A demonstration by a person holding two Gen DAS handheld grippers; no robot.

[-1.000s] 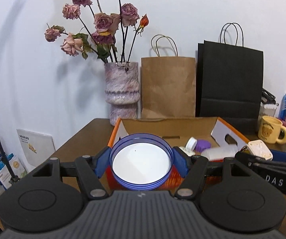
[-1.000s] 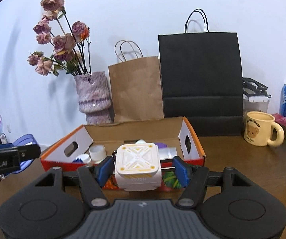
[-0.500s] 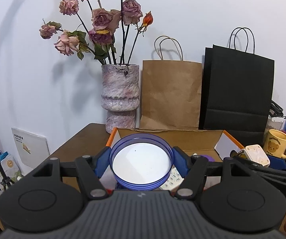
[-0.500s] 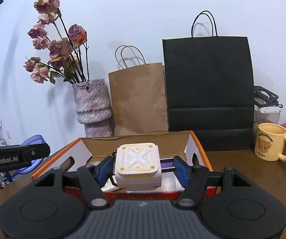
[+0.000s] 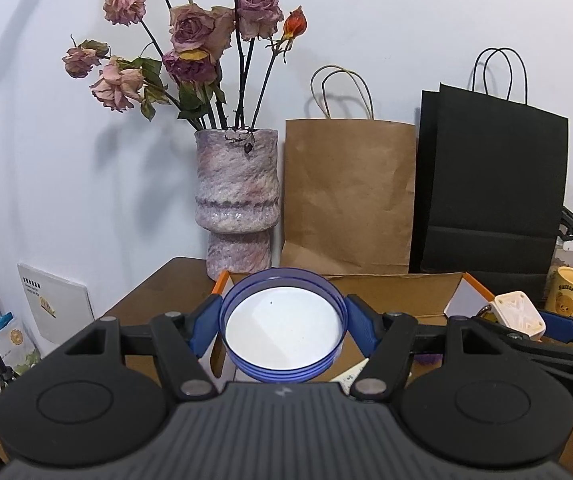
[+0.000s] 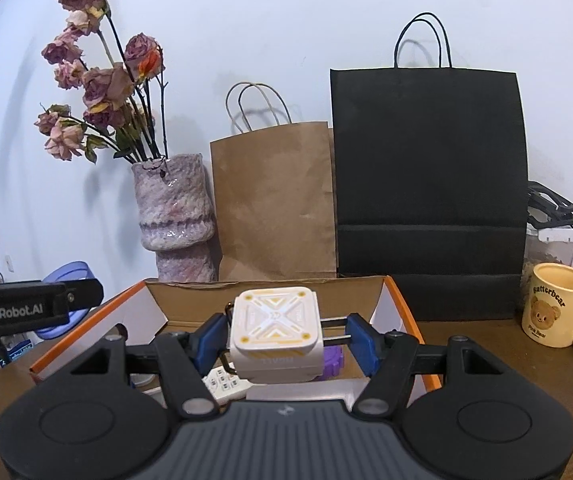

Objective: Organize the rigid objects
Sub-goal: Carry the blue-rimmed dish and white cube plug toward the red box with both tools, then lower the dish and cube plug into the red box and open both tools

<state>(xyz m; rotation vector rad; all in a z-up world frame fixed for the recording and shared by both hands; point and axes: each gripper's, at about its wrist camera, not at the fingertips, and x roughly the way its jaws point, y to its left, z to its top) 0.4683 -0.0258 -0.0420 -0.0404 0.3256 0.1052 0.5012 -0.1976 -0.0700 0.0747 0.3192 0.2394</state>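
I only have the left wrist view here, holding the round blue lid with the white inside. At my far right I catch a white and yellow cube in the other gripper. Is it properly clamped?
Observer: The right gripper has only its left pad against the white and yellow cube; the right pad stands off it with bare rods showing.
Operator: What lies under that cube?
Observer: A purple gear-shaped piece and a white remote with buttons, inside the orange-edged cardboard box.
Operator: Anything beside the box on that side?
Observer: A cream bear mug stands on the brown table, apart from the box.
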